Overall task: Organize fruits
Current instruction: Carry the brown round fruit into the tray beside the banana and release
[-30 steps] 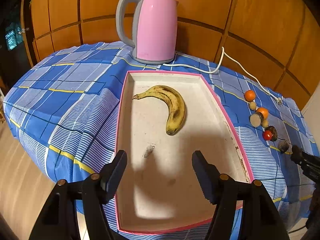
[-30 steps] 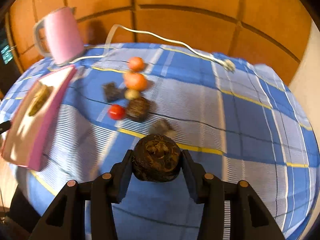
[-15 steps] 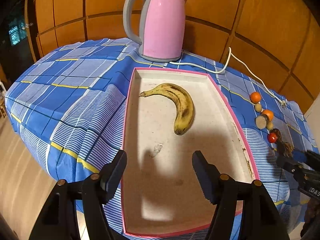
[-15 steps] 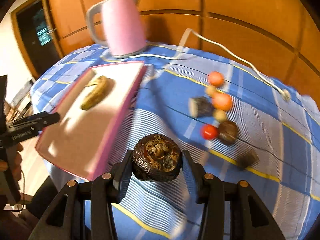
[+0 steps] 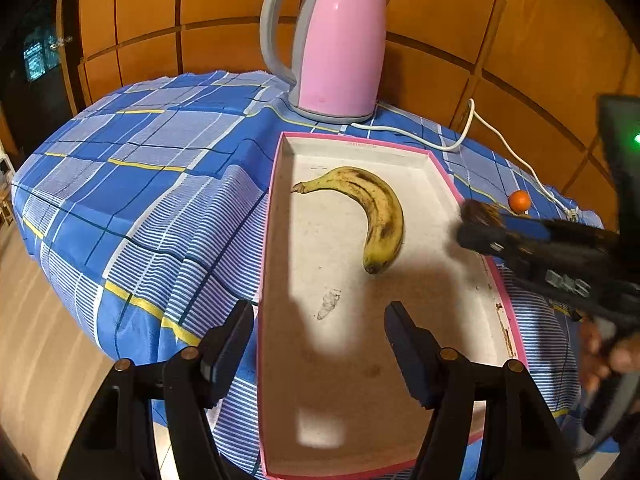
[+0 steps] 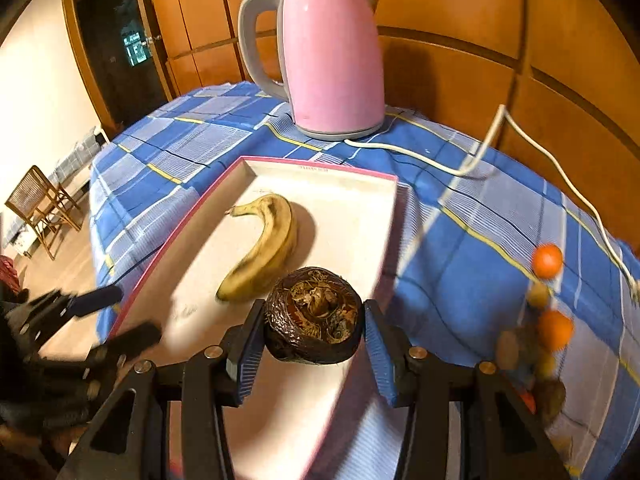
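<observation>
The left gripper hangs open over the near end of the pink-rimmed tray, where a banana lies, while the right gripper clamps a dark, rough fruit above the tray's right edge.

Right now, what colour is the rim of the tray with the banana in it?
Pink, around a white inside; the shallow rectangular tray shows best in the left wrist view.

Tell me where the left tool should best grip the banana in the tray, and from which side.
Probably the thick middle of the banana, coming from above with the left tool turned so its fingers straddle the curve. It lies flat in the tray, free on both sides; the stem end tapers too thin.
</observation>
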